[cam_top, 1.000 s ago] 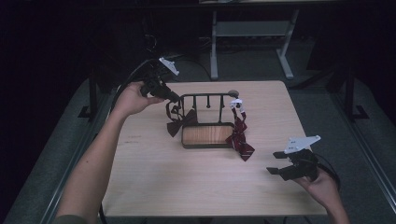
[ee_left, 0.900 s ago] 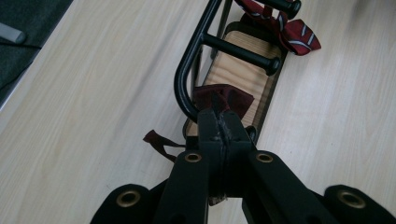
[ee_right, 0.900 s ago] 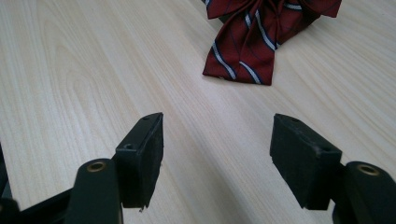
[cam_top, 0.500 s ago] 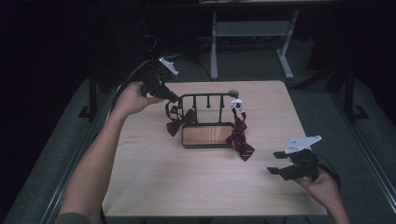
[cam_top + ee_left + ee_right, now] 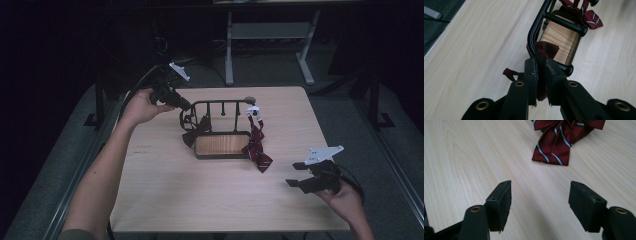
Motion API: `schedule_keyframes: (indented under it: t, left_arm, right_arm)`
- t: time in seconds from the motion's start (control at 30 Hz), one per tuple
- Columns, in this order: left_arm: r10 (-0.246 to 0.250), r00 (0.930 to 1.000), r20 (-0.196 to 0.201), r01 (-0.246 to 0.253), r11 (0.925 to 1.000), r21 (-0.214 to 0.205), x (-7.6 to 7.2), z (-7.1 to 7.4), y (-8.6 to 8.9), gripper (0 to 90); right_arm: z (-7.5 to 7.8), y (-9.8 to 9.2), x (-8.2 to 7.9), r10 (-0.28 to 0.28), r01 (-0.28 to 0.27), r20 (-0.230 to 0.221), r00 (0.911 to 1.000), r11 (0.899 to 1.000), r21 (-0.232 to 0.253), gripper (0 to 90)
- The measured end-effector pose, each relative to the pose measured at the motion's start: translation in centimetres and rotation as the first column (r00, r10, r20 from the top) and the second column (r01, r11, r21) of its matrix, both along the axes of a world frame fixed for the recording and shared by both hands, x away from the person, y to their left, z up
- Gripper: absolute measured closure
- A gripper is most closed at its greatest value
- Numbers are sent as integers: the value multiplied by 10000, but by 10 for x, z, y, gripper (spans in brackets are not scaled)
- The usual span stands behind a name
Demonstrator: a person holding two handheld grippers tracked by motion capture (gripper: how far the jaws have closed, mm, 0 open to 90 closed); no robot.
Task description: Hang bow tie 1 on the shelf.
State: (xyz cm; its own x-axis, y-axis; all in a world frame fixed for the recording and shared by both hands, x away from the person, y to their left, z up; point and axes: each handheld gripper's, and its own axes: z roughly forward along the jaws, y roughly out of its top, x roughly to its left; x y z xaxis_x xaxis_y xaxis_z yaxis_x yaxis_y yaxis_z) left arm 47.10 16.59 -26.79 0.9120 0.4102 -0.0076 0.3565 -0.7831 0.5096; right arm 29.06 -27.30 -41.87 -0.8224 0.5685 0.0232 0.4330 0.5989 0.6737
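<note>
While the table (image 5: 165, 200) carries a black rack (image 5: 222, 106) on a wooden base, both bow ties already hang from it: the plain maroon one (image 5: 196, 131) at its left end, the striped one (image 5: 257, 149) at its right, trailing onto the wood. Little seems left but letting go. The left tongs (image 5: 541, 70) have just been opening, a narrow gap now, maroon cloth still between them. The right tongs (image 5: 540, 200) stand wide and empty near the table's right edge.
</note>
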Motion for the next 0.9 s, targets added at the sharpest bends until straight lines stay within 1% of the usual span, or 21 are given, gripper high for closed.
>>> schedule_keyframes:
  t: [0.03, 0.1, 0.13, 0.2, 0.43, 0.5, 0.63, 0.8, 0.9]
  left_arm:
    - [-59, 10000, 39, 59, 10000, 24, 0, 0, 0, 781]
    - [-5, 9999, 102, 5, 10000, -4, -1, 2, 1, 758]
    - [31, 10000, 64, -31, 10000, -27, -1, 2, 2, 746]
    - [28, 9999, 169, -28, 10000, -21, -1, 4, 3, 729]
    - [46, 9995, 310, -43, 9999, -121, -4, 9, 6, 697]
    - [44, 9997, 238, -41, 9999, -119, -5, 10, 8, 686]
    - [96, 9996, 257, -92, 9998, -157, -7, 11, 12, 667]
    - [177, 9990, 414, -164, 9994, -314, -13, 14, 19, 622]
    - [230, 9989, 401, -220, 9994, -262, -17, 16, 23, 586]
  right_arm:
    - [0, 0, 0, -16, 16, 11, 10000, 10000, 12, 343]
    - [0, 0, 0, -10, 10, 1, 10000, 10000, 5, 342]
    - [0, 0, 0, -17, 17, 3, 10000, 10000, 4, 341]
    - [0, 0, 0, -29, 29, 13, 10000, 10000, 12, 341]
    - [0, -1, 0, -24, 24, 13, 10000, 10000, -13, 340]
    - [0, -1, 0, -44, 44, 21, 10000, 10000, -20, 337]
    - [0, 0, 0, -86, 86, 21, 10000, 10000, -10, 333]
    - [0, 0, 0, -158, 158, 37, 9999, 9999, -28, 320]
    - [0, -1, 0, -222, 222, 19, 9998, 9998, 5, 311]
